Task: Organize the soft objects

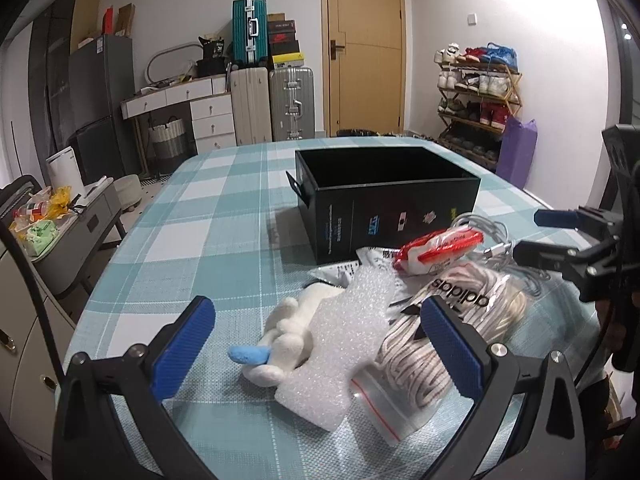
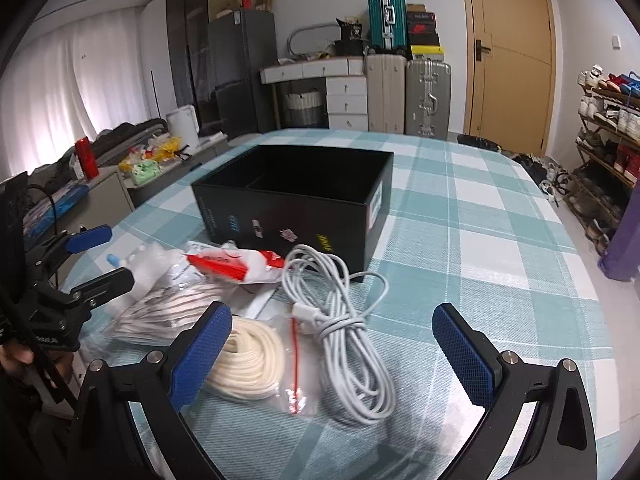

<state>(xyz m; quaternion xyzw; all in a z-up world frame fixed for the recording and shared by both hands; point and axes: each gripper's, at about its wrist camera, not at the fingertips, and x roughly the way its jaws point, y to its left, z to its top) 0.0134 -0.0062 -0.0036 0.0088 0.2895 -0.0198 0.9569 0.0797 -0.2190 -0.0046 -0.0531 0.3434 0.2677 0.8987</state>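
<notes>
Two grippers are hanging over a table (image 1: 208, 208) with a blue and white checked cloth. The left gripper (image 1: 318, 344) is holding its blue pads wide apart, and nothing is between them being squeezed. Under it, a white plush toy (image 1: 288, 332) with a blue part is lying on the cloth. A white foam piece (image 1: 340, 344) is lying partly on top of the toy. Just beside the foam, a clear zip bag of striped laces (image 1: 404, 360) with a black brand name on it is resting, and the gripper's right pad is sitting in front of it.

The right gripper (image 2: 332, 354) is also keeping its pads wide apart and is gripping nothing. Below it, a white cable (image 2: 352, 344) is lying in loose loops on the cloth. Next to the cable, a coil of cream rope (image 2: 248, 364) is sitting inside a clear bag with a red strip. Behind these, a red and white packet (image 2: 240, 266) is lying on some other white wrappers.

Farther back, a black box (image 2: 296, 208) is standing open on the table, close to the pile. I cannot tell if anything is inside it. All the soft things are lying outside the box, on the cloth in front of it.
</notes>
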